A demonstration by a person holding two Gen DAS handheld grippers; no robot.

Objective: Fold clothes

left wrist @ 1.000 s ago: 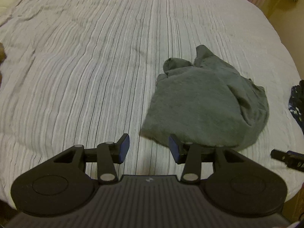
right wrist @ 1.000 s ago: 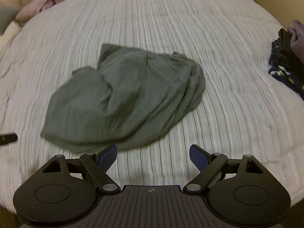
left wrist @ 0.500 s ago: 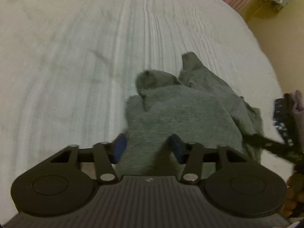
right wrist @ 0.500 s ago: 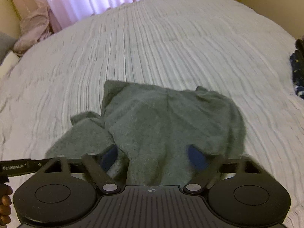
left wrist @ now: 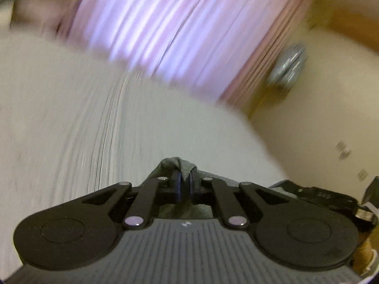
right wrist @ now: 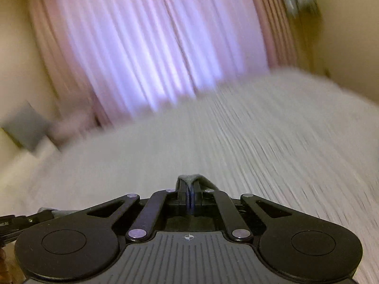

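My left gripper (left wrist: 185,177) is shut on a fold of the grey garment (left wrist: 176,163), which bunches over the fingertips and hangs down out of sight behind the gripper body. My right gripper (right wrist: 190,184) is also shut on an edge of the same grey garment (right wrist: 189,178); only a small tuft shows above its fingers. Both grippers are raised and tilted up, facing across the bed towards the curtains. Both views are motion-blurred. The right gripper's body (left wrist: 315,195) shows at the lower right of the left wrist view.
The striped white bedspread (left wrist: 71,123) stretches ahead in both views (right wrist: 260,130). Pink curtains (right wrist: 154,47) hang behind the bed. A grey pillow (right wrist: 26,127) lies at the far left. A cream wall (left wrist: 331,94) is on the right.
Both grippers closed on the grey garment and lifted it off the bed. The views swung upward from the bedspread to the curtains.
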